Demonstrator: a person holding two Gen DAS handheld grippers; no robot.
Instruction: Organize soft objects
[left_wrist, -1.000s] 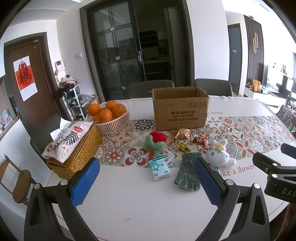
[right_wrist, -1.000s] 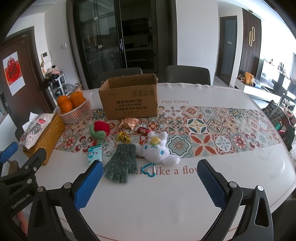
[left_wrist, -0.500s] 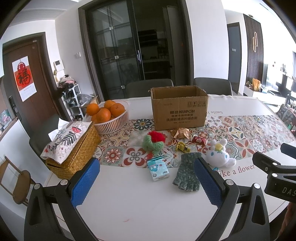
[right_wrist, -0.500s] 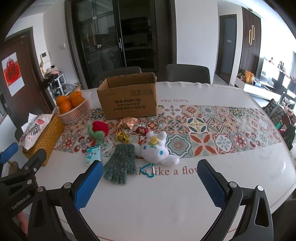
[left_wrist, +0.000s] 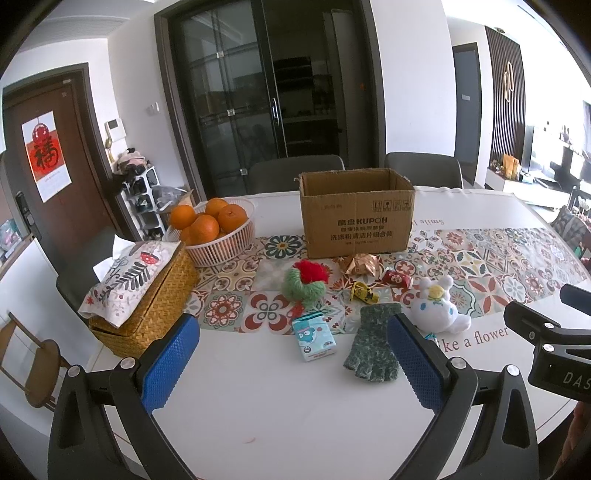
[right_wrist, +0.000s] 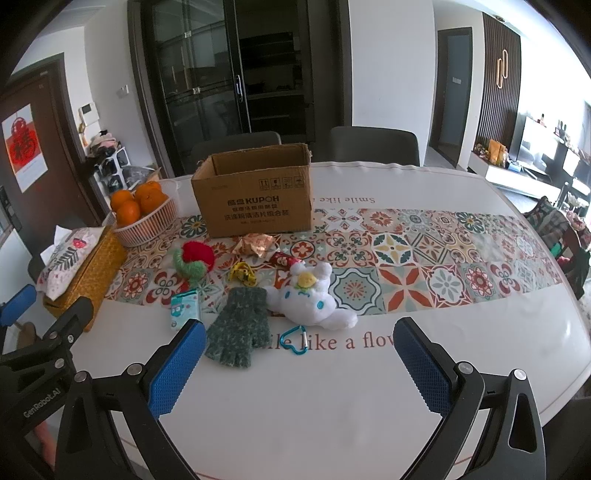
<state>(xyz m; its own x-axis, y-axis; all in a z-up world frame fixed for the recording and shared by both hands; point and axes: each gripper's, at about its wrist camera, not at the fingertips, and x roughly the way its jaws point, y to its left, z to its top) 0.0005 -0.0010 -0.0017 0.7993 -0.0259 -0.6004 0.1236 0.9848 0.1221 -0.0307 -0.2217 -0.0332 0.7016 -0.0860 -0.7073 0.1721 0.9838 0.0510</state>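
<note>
I hold the left tool (left_wrist: 291, 363) and right tool (right_wrist: 299, 362) above the counter (right_wrist: 369, 398), both spread wide and empty. The glove (right_wrist: 238, 328) lies at my right tool's 11 o'clock, touching the plush (right_wrist: 310, 297); the box (right_wrist: 255, 195) stands beyond.

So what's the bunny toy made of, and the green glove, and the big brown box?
The white bunny toy looks like soft plush fabric: fuzzy, rounded and squashy-looking. The green glove seems to be knitted yarn, probably wool or something like it, with a speckled, fluffy surface. The box looks like plain brown cardboard, matte, with printed letters and slightly ragged top edges.
</note>
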